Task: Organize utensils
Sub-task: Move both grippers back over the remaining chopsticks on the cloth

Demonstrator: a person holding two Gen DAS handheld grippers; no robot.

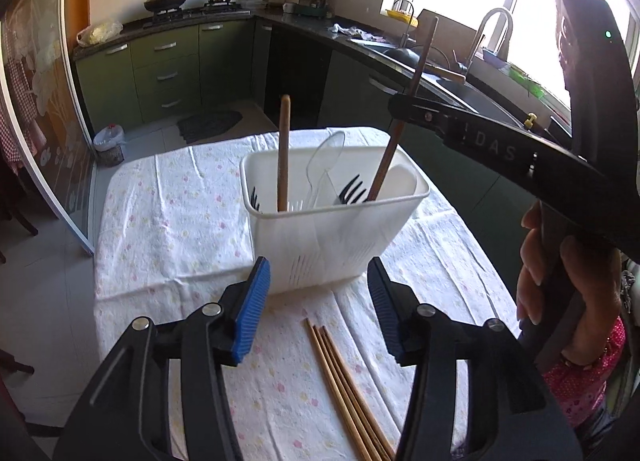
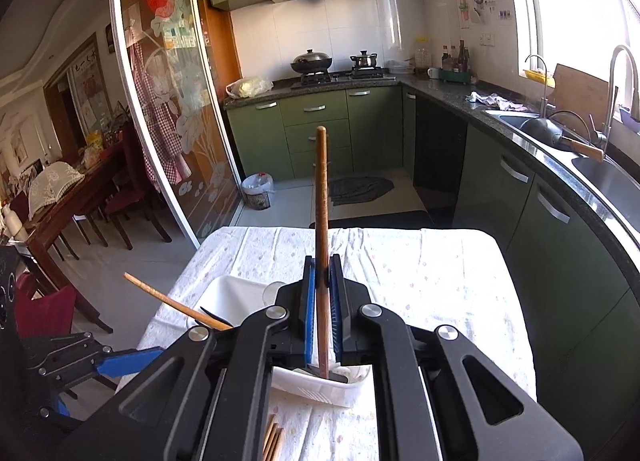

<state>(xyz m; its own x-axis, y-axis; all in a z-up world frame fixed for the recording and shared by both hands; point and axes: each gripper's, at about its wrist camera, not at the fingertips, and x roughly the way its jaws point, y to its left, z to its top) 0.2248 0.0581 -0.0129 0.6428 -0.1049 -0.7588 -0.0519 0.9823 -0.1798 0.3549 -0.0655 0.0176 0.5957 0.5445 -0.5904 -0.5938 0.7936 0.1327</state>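
Note:
A white plastic utensil caddy (image 1: 320,245) stands on the cloth-covered table (image 1: 168,221). It holds one wooden chopstick (image 1: 283,153) on the left, a clear plastic spoon (image 1: 326,161) and black forks (image 1: 352,191). My right gripper (image 2: 323,281) is shut on a second brown chopstick (image 2: 321,197); in the left wrist view that chopstick (image 1: 390,157) stands with its lower end inside the caddy's right compartment. My left gripper (image 1: 318,289) is open and empty just in front of the caddy. Several chopsticks (image 1: 344,373) lie on the cloth between its fingers.
The table's far edge drops to a tiled floor with a dark mat (image 1: 210,125) and a bin (image 1: 110,145). Green cabinets, a stove and a sink counter (image 2: 560,149) run behind and right. A glass sliding door (image 2: 168,109) stands on the left.

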